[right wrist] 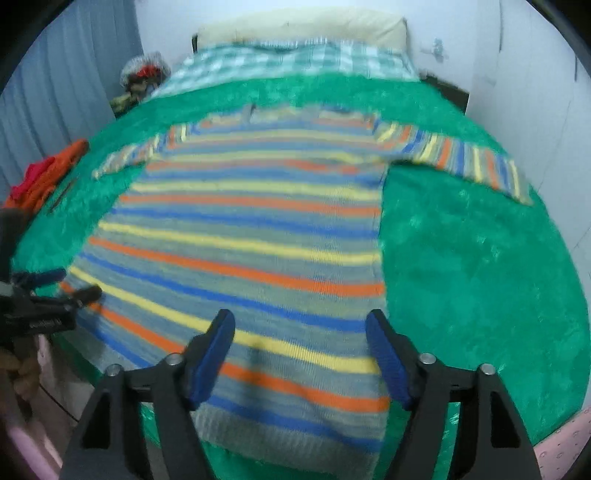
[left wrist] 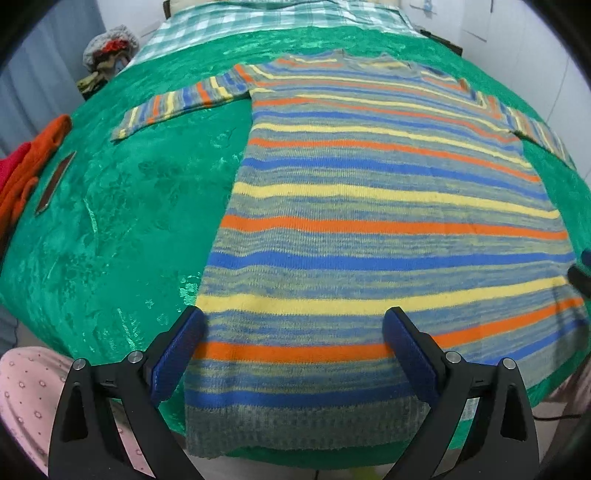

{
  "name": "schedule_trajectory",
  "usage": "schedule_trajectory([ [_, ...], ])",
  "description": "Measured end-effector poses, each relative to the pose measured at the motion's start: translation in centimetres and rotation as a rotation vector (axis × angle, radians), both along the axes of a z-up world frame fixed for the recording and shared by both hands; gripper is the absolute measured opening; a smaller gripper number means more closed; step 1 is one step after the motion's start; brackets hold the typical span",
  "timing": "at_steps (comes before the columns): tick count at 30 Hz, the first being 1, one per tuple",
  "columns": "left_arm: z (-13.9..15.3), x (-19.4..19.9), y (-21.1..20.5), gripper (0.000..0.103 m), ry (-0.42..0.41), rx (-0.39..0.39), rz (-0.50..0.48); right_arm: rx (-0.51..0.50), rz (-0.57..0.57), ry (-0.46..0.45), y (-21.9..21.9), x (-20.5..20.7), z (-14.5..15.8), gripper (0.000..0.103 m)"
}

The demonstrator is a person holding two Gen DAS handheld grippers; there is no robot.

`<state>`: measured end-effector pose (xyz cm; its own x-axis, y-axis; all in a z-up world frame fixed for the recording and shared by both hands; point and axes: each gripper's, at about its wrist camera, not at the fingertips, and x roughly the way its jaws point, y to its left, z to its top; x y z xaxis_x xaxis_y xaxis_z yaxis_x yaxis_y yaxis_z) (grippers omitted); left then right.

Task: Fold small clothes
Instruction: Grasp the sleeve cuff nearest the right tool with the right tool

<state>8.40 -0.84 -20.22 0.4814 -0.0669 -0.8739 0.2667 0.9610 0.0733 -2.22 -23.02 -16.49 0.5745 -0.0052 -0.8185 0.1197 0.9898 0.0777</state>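
A striped knit sweater (left wrist: 369, 206) in blue, yellow, orange and grey lies flat on a green blanket (left wrist: 110, 229), sleeves spread to both sides, hem toward me. My left gripper (left wrist: 293, 317) is open above the hem's left part; its left finger (left wrist: 184, 343) is at the sweater's side edge. Over the hem's right part (right wrist: 295, 424) my right gripper (right wrist: 299, 319) also stands open, its right finger (right wrist: 384, 350) near the side edge. Neither pinches cloth. The left gripper (right wrist: 74, 286) shows at the right wrist view's left edge.
Orange and red clothes (left wrist: 26, 173) lie at the blanket's left edge beside a dark flat strip (left wrist: 55, 182). A green checked sheet (right wrist: 288, 62) and a pillow (right wrist: 303, 24) lie at the far end. Pink dotted fabric (left wrist: 29, 398) on the person is near the bed's front edge.
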Motion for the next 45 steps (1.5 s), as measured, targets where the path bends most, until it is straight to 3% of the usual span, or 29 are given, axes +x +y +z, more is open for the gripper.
schedule_trajectory([
  [3,0.2,0.0,0.0,0.098,-0.004,-0.001,0.002,0.043,-0.008,0.084,0.0,0.1,-1.7,0.073],
  [7,0.6,0.1,-0.1,0.098,-0.028,-0.005,0.002,0.011,-0.017,-0.026,0.0,-0.6,0.6,0.073],
  [9,0.9,0.3,-0.1,0.098,-0.031,-0.020,0.004,0.018,0.004,-0.001,0.2,-0.2,0.1,0.074],
  [12,2.2,0.6,0.4,0.098,-0.061,-0.060,0.004,0.110,0.012,0.109,-0.7,0.7,-1.6,0.073],
  [14,3.7,1.3,1.1,0.098,-0.111,-0.074,0.019,0.180,-0.036,0.057,-3.1,0.6,-0.3,0.073],
  [18,5.0,4.1,2.3,0.098,-0.168,-0.089,0.053,0.213,-0.154,-0.089,-11.2,2.6,3.9,0.073],
  [20,4.7,5.8,2.8,0.098,-0.172,-0.079,0.087,0.257,-0.278,-0.147,-18.5,4.1,5.1,0.074],
  [23,3.1,6.9,3.8,0.098,-0.170,-0.084,0.140,0.440,-0.481,-0.155,-28.4,5.1,2.9,0.074],
  [26,1.2,7.3,4.4,0.098,-0.106,-0.061,0.187,0.547,-0.638,-0.187,-35.0,5.4,0.6,0.073],
  [30,0.7,7.7,4.2,0.098,-0.102,-0.054,0.192,0.544,-0.645,-0.199,-39.6,7.8,-0.2,0.072],
  [33,0.1,8.1,4.1,0.098,-0.085,-0.018,0.196,0.608,-0.604,-0.116,-40.8,10.0,-1.8,0.061],
  [38,-0.7,8.4,4.5,0.098,-0.053,-0.049,0.224,0.612,-0.518,-0.063,-41.5,11.6,-3.1,0.060],
  [39,-0.8,8.3,4.4,0.098,-0.054,-0.048,0.225,0.616,-0.513,-0.060,-41.6,11.9,-3.3,0.056],
  [40,-0.8,8.3,4.4,0.098,-0.055,-0.044,0.225,0.606,-0.502,-0.052,-41.8,12.3,-3.5,0.050],
  [42,-0.9,8.3,4.3,0.098,-0.056,-0.036,0.222,0.567,-0.439,-0.017,-41.1,13.5,-3.4,0.006],
  [45,-0.8,8.2,4.4,0.098,-0.058,-0.034,0.226,0.467,-0.406,-0.004,-39.7,14.2,-1.7,0.006],
])
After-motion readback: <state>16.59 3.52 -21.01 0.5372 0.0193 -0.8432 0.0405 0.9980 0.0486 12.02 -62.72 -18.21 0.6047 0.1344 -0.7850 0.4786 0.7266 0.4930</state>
